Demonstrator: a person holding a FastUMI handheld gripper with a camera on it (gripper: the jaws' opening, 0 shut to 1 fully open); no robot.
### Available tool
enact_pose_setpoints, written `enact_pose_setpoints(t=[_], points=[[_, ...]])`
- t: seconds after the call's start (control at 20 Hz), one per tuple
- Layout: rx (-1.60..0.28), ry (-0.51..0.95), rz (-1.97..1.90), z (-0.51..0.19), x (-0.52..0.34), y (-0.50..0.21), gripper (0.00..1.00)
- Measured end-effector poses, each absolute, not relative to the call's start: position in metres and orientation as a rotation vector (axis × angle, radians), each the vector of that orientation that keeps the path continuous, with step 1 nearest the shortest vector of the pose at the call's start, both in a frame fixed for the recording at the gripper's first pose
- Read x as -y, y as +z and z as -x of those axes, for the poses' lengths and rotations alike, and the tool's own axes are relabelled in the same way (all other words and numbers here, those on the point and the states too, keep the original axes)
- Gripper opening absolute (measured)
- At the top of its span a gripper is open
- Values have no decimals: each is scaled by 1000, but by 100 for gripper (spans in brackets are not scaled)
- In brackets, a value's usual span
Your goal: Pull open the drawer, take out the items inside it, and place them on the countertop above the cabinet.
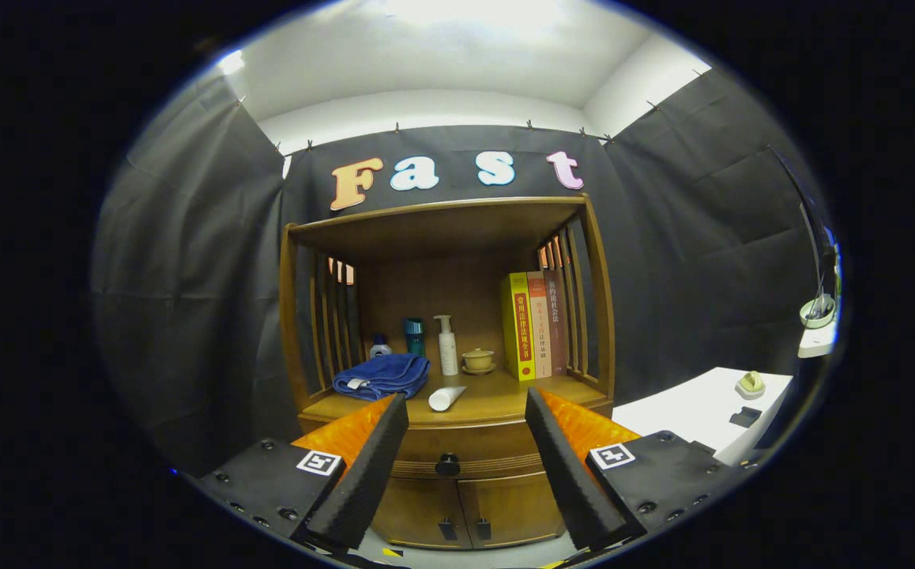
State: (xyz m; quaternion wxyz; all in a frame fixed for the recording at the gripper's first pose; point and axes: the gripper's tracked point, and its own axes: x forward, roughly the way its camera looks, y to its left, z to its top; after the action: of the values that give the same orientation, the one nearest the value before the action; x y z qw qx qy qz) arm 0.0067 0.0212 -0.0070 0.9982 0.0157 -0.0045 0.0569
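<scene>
Cabinet [457, 474]: brown wood throughout, including the closed drawer [457, 444], the two lower doors and the slatted side panels. Drawer knob [447, 464]: black. Door handles: black.

Worktop [497, 391] items: folded towel [382, 375], deep blue, near the left edge; tube [446, 397], white, near the front edge; pump bottle [447, 346], white; cup [414, 336], teal, towards the back; small bottle [380, 346], white with a blue cap, in the back left corner; bowl and saucer [478, 361], pale yellow. Three books [535, 324] stand at the right edge: yellow with a red spine panel, light reddish-brown, dark red-brown.

Hand-held gripper [465, 442]: black body carrying white squares with black marker patterns; fingers spread apart.

Side table [687, 415]: white.
</scene>
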Motion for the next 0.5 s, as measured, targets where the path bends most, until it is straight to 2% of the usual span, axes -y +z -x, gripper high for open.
enact_pose_setpoints(t=[0.5], points=[[18,121,-38,-6,-24,-2,98]])
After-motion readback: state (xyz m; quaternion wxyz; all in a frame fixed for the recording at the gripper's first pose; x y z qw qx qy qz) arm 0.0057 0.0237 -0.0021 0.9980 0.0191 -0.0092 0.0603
